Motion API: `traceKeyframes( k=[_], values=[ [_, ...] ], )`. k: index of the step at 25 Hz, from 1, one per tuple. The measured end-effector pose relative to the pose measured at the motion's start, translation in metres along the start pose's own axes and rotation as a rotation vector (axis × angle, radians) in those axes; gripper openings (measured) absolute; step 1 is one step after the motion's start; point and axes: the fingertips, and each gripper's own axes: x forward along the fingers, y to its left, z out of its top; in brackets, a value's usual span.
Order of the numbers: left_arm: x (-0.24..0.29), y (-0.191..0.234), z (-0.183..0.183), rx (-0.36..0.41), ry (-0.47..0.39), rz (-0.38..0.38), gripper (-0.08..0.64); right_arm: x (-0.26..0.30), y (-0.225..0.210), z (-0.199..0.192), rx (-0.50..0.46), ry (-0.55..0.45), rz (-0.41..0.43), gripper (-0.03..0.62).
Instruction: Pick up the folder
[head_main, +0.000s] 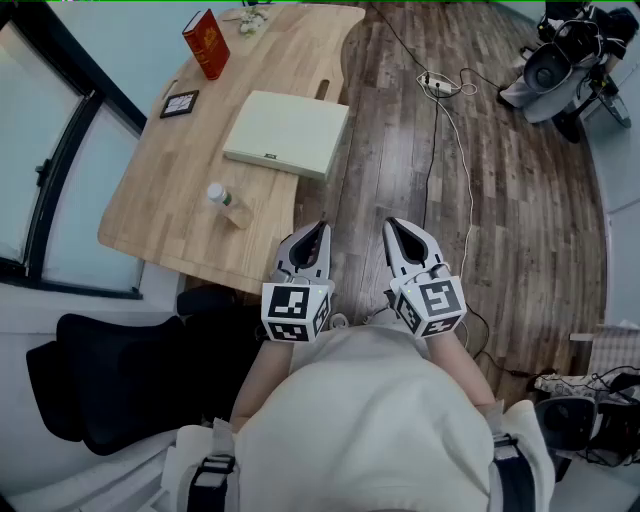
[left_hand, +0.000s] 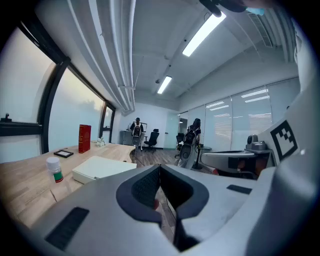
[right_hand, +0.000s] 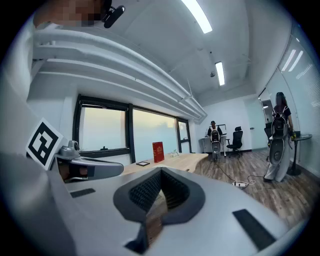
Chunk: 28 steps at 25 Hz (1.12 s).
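Note:
The folder, a flat cream rectangle, lies on the wooden desk near its right edge; in the left gripper view the folder sits left of the jaws. My left gripper hangs shut just off the desk's near corner, short of the folder, with nothing between its fingers. My right gripper is beside it over the wooden floor, also shut and empty. In each gripper's own view the jaw tips meet: left gripper, right gripper.
On the desk stand a red book, a small framed picture and a small bottle close to the near edge. A power strip with cables lies on the floor. A black chair is at lower left; windows line the left wall.

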Motion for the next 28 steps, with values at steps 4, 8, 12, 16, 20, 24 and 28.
traceKeyframes(
  k=[4,8,12,16,20,24,28],
  values=[
    [-0.003,0.007,-0.001,-0.017,0.0,0.002,0.02,0.004,0.008,0.0,-0.011,0.008,0.014,0.018],
    [-0.003,0.013,0.0,-0.025,-0.001,-0.002,0.021,0.009,0.013,0.001,-0.02,0.012,0.024,0.018],
    [-0.003,0.017,0.0,-0.035,-0.001,-0.004,0.02,0.015,0.014,0.001,-0.011,0.012,0.025,0.018],
    [-0.006,0.022,-0.003,-0.041,0.003,0.002,0.02,0.021,0.017,0.002,0.037,-0.004,0.027,0.018],
    [-0.01,0.029,-0.007,-0.047,0.013,0.014,0.02,0.027,0.023,0.002,0.049,-0.007,0.04,0.018],
    [-0.011,0.034,-0.005,-0.063,0.009,0.026,0.02,0.031,0.027,0.004,0.053,-0.004,0.056,0.018],
    [-0.009,0.04,-0.005,-0.076,0.004,0.039,0.021,0.034,0.026,0.0,0.058,0.006,0.063,0.018]
  ],
)
